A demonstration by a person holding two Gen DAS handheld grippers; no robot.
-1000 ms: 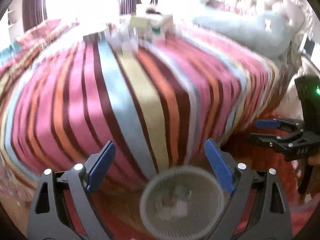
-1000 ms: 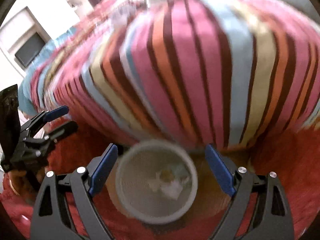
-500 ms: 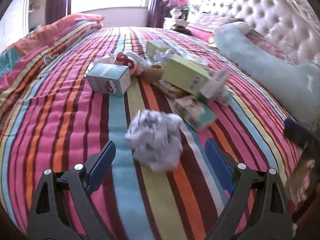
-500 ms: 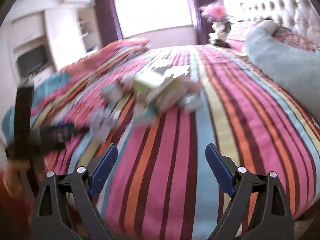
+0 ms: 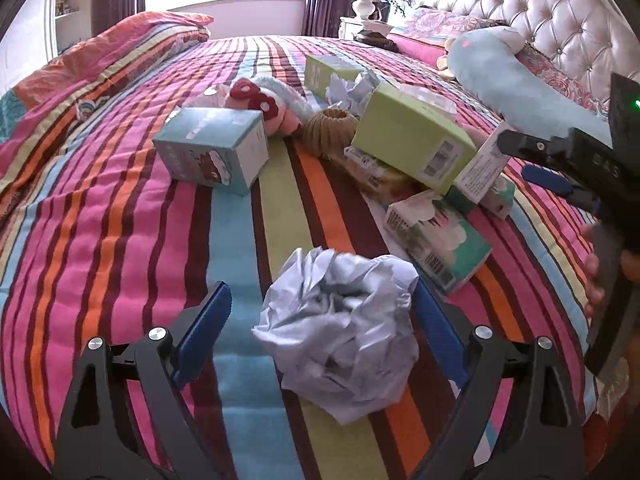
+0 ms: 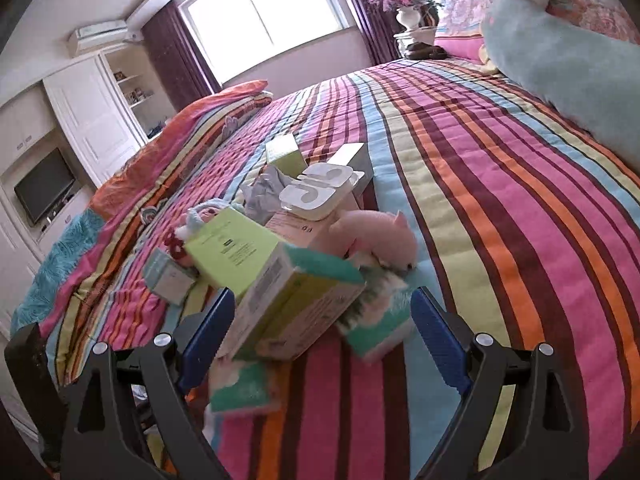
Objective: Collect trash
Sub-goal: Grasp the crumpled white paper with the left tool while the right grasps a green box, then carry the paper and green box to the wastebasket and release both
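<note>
Left gripper (image 5: 320,320) sat low over the striped bedspread (image 5: 120,240), fingers wide apart, gripping nothing. Crumpled grey paper ball (image 5: 340,332) lay on the bedspread right between the blue pads (image 5: 208,316); contact with either pad couldn't be made out. Just past it at 1 o'clock, a teal-and-white carton (image 5: 436,236) lay flat. Behind that, the lime-green box (image 5: 412,136) rested tilted on a heap of smaller packets, a white printed carton (image 5: 480,168) leaning at its right side. At 11 o'clock stood a light-blue bear box (image 5: 212,148), apart from the heap. Further back: a brown ribbed knit thing (image 5: 330,126), a pink plush with red bow (image 5: 260,104), a second crumpled paper wad (image 5: 352,88) against a pale green box (image 5: 324,72). At 3 o'clock in the left wrist view, the right gripper (image 5: 536,160) reached in over the heap.

Right wrist view: right gripper (image 6: 320,328), fingers spread, nothing clamped. A yellow-green and teal carton (image 6: 296,304) lay tipped between the pads, another teal carton (image 6: 376,316) just beside it to the right. Beyond, at 12 o'clock, a pink plush pig (image 6: 376,236) and a white moulded plastic tray (image 6: 320,188) sat on top of the pile. Long light-blue plush pillow (image 6: 568,60) lay at 2 o'clock, well apart from the pile. Far end: window (image 6: 264,12), vase of pink flowers (image 6: 404,0).
</note>
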